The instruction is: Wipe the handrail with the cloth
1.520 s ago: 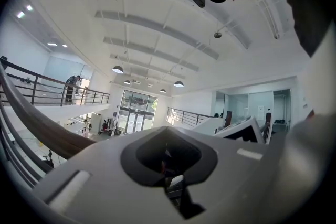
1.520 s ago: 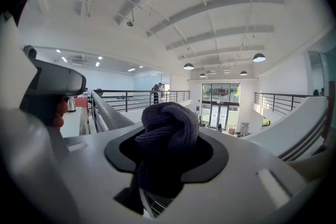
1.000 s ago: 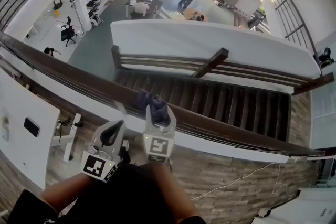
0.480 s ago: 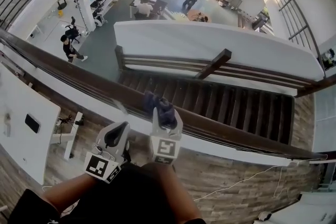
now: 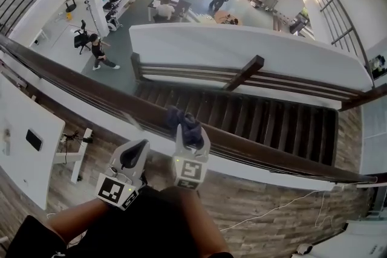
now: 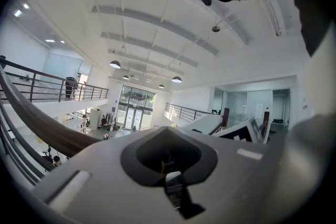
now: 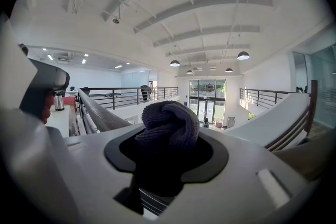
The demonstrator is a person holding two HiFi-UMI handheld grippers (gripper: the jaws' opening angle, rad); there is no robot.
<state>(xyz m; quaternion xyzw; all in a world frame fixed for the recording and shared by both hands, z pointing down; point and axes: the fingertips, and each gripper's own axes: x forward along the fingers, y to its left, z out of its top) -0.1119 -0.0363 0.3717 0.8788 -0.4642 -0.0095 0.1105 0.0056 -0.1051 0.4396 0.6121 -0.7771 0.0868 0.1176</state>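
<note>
Nearest, the left gripper hung just short of the rail, its fingers drawn together on nothing. Beside it, the right gripper had its fingers clamped on a bunched dark blue cloth, which rested on the dark wooden handrail. Black-and-white square markers showed on both gripper cubes. A wood-plank floor with a white cable lay underfoot. Beyond the rail a dark staircase dropped to a grey lower hall, where a person walked.
</note>
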